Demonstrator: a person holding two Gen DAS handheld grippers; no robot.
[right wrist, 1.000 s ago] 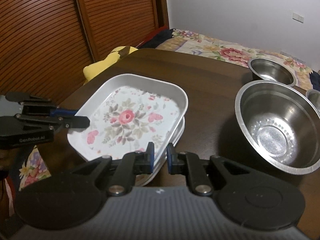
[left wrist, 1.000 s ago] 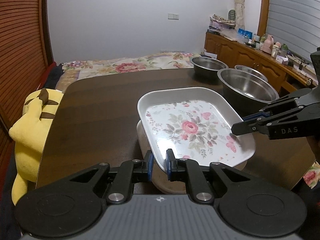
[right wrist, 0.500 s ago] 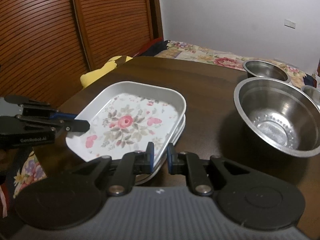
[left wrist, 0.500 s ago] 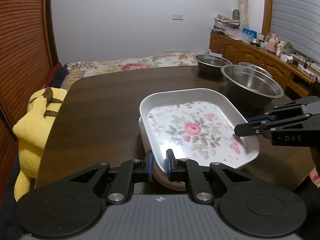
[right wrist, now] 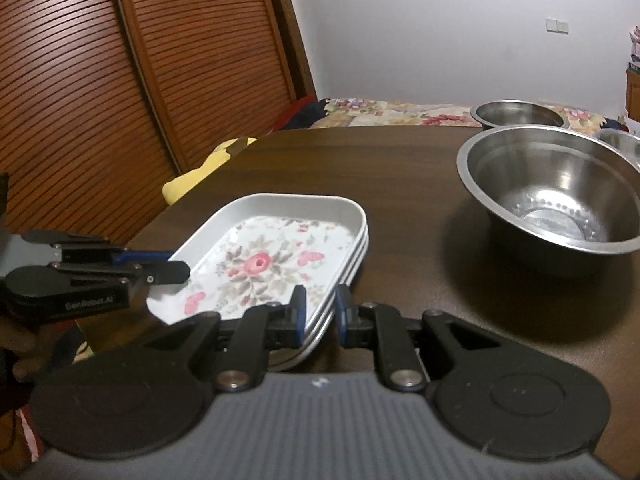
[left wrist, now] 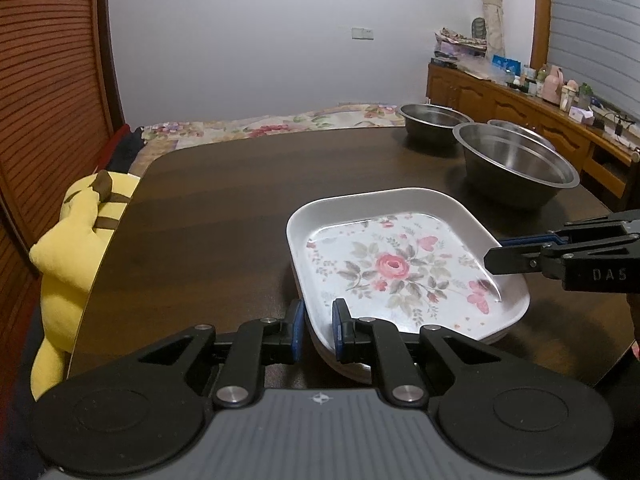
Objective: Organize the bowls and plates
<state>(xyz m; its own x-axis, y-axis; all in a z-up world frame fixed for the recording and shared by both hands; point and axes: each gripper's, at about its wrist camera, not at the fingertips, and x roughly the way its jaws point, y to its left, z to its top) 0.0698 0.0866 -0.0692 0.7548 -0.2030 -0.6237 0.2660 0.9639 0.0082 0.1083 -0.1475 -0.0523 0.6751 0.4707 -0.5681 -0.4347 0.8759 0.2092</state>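
Top plate: the floral plate [left wrist: 400,268] sits lower centre-right in the left wrist view, capping a stack of plates [right wrist: 352,256] on the dark table [left wrist: 224,208].
Left gripper: the left gripper [left wrist: 316,320], bottom centre of its own view, is clenched on the plate's near rim, blue pads on either side of the edge.
Right gripper: the right gripper [right wrist: 320,312] pinches the opposite rim, and its jaws have just been easing apart a touch with the rim between them; pads look to be on the edge.
Cross view: from the left camera the right gripper reaches in from the right edge onto the plate's rim.
Big bowl: a large steel bowl [right wrist: 548,192] stands right of the stack, apart from it.
Small bowls: one small bowl [left wrist: 432,120] behind it, another rim [left wrist: 520,128] peeking past it.
Far left: a yellow plush toy [left wrist: 76,236] leans beside the table edge.
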